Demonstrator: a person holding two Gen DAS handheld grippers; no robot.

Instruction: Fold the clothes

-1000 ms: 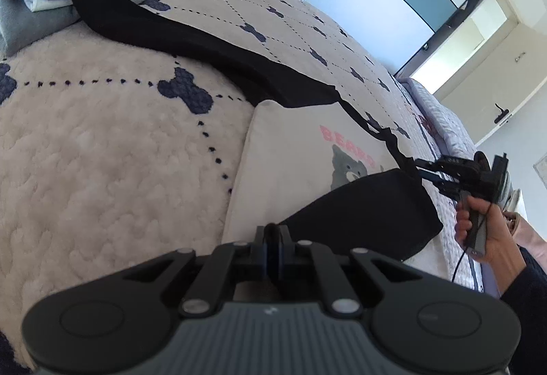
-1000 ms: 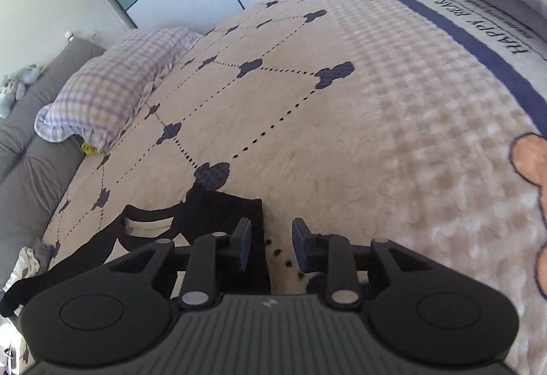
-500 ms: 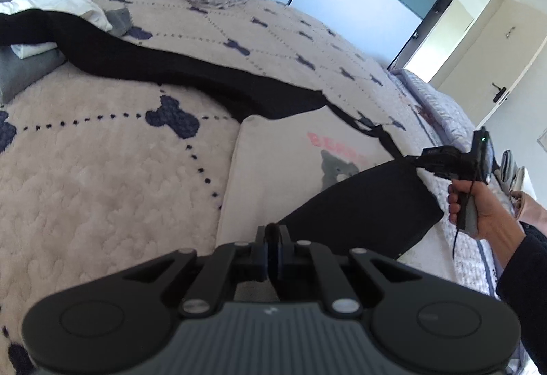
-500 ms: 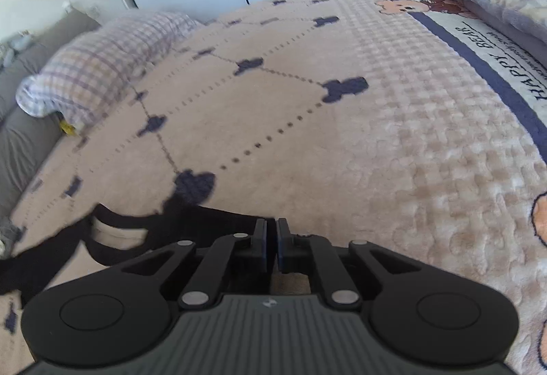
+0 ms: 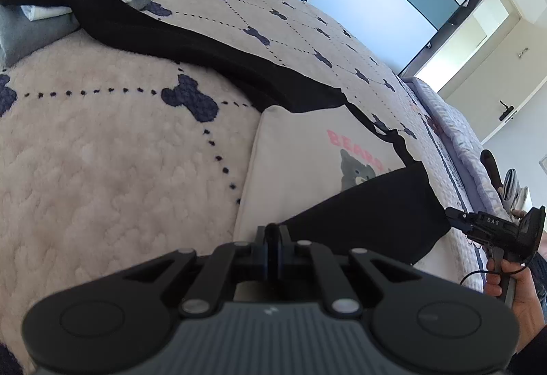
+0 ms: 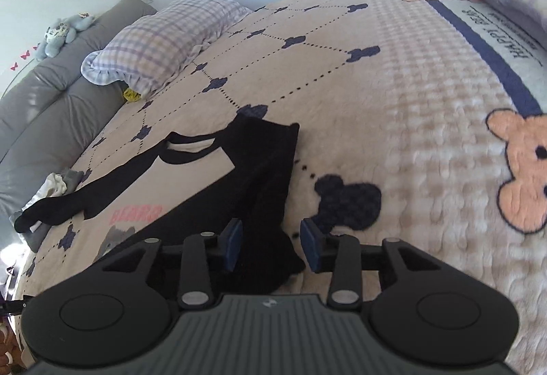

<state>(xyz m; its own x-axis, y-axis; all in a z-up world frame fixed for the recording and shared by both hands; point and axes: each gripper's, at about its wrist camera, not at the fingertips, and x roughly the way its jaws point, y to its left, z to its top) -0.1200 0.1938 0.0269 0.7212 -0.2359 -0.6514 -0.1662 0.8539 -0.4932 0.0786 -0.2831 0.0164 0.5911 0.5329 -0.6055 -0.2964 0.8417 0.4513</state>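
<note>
- The bed (image 6: 393, 108) carries a cream shirt (image 5: 301, 149) with black sleeves, spread near its middle.
- Left gripper (image 5: 273, 246), jaws clamped on the shirt's near hem.
- Right gripper (image 6: 271, 246), jaws just opened and apart, the folded black sleeve (image 6: 270, 176) lying loose between them.

Left gripper (image 5: 272, 246): closed fingertips cover whatever cloth lies between them; a pinch on the shirt (image 5: 307, 149) cannot be confirmed. Black sleeve (image 5: 369, 221) hides the lower part of the bear print (image 5: 355, 169). Right-wrist view: right gripper (image 6: 271, 246) body covers the near sleeve end.
</note>
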